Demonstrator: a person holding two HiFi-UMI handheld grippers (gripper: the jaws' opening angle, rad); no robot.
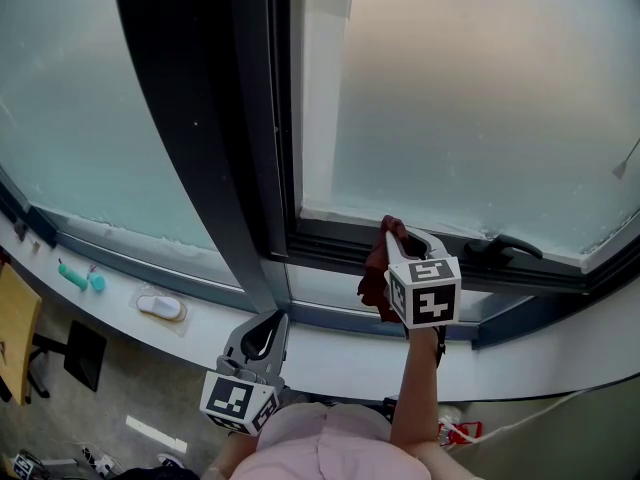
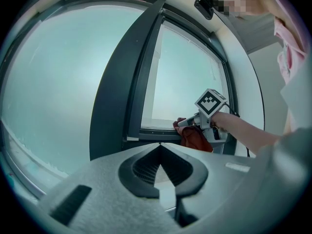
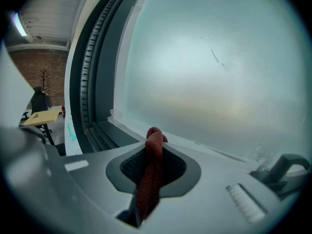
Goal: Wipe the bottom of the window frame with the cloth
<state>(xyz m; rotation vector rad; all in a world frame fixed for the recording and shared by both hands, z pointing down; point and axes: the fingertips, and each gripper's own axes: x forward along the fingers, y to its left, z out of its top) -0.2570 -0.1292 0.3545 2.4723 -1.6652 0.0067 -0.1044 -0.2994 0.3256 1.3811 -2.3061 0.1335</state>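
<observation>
Frosted window glass (image 1: 480,98) backs my right gripper (image 1: 394,232), clamped on the red cloth (image 1: 374,270) at the bottom of the window frame (image 1: 330,238), black handle (image 1: 505,247) nearby on its right, my left gripper (image 1: 270,320) lower, jaws together and empty, by the white sill (image 1: 340,356).

**Right gripper (image 1: 393,234) clamps the cloth (image 1: 374,274); left gripper (image 1: 268,320) hangs back, closed.**
The right forearm (image 1: 415,388) reaches out bare and nearly straight behind its marker cube (image 1: 425,290). The jaws ahead of the cube are pressed together on a dark red cloth, which pokes past the tips and trails back beneath them. The left gripper sits lower and closer to the body, its jaws meeting tip to tip with nothing between them and its own cube (image 1: 238,400) at the rear.
</observation>
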